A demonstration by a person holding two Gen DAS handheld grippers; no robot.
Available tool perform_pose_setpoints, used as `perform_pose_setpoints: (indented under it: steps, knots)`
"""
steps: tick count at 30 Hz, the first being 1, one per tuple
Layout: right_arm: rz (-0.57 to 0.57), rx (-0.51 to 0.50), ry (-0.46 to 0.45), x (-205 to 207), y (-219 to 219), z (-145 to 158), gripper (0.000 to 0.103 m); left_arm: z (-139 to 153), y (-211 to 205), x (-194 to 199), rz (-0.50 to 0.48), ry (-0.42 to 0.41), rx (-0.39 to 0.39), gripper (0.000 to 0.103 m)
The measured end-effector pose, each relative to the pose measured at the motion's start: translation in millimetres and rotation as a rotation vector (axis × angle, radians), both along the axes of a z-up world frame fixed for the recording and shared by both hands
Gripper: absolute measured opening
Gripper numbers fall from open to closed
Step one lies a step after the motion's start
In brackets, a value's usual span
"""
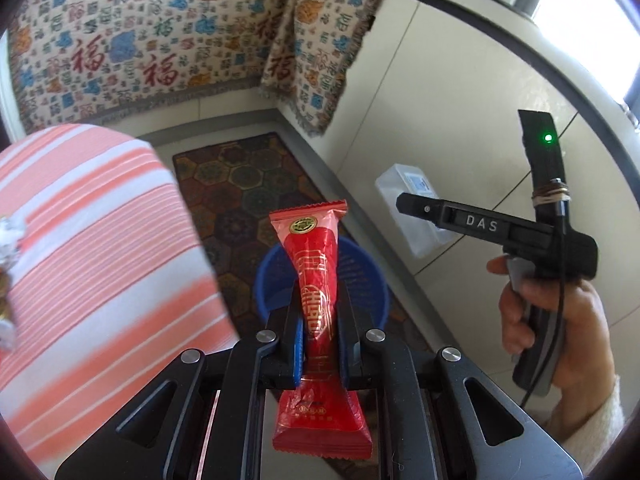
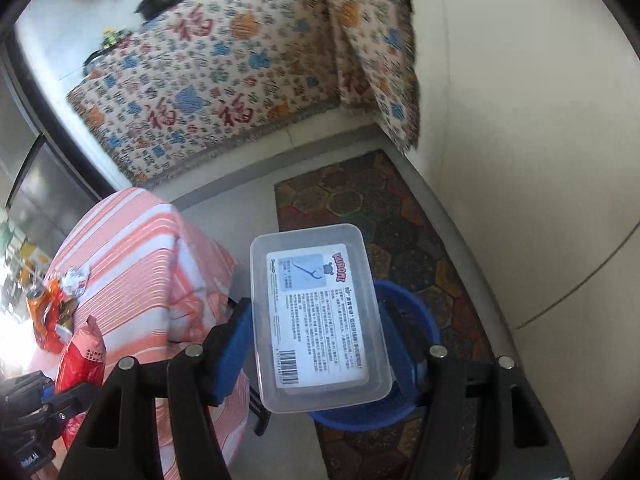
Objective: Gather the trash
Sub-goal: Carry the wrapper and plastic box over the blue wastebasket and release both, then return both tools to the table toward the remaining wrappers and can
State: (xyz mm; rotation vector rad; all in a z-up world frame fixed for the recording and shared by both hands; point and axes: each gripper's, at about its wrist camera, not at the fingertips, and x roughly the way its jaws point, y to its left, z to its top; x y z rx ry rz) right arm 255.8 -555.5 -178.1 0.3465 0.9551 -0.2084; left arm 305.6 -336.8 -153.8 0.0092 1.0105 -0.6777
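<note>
Red snack wrapper (image 1: pixel 320 312) pinched in left gripper (image 1: pixel 320 344); right gripper (image 2: pixel 316 344) clamps clear plastic box (image 2: pixel 316 316), both above blue bin (image 1: pixel 360 276).

Left wrist view: blue bin (image 1: pixel 360 280) mostly hidden behind red wrapper (image 1: pixel 320 280); contents not visible. Crumpled scraps (image 1: pixel 8 280) cut off at 9 o'clock edge. Right wrist view: clear plastic box (image 2: pixel 316 316) covers bin's rim at 9 o'clock; label print too small to read.
</note>
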Motion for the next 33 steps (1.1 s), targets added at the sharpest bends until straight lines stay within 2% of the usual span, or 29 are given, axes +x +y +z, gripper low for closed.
perform_pose_setpoints:
  steps: [9, 30, 31, 32, 33]
  knots:
    - [-0.043, 0.025, 0.023, 4, -35, -23, 0.063, -48, -50, 22, -0.013, 0.054, 0.015, 0.012]
    - [-0.081, 0.043, 0.064, 9, -50, -37, 0.064, -89, -86, 33, -0.044, 0.096, 0.021, 0.013]
    - [-0.083, 0.047, 0.063, 10, -51, -38, 0.064, -91, -89, 33, -0.049, 0.093, 0.024, 0.014]
    - [-0.085, 0.054, 0.062, 10, -51, -39, 0.064, -93, -92, 34, -0.053, 0.092, 0.029, 0.024]
    - [-0.088, 0.06, 0.061, 10, -52, -39, 0.064, -94, -94, 35, -0.058, 0.095, 0.028, 0.043]
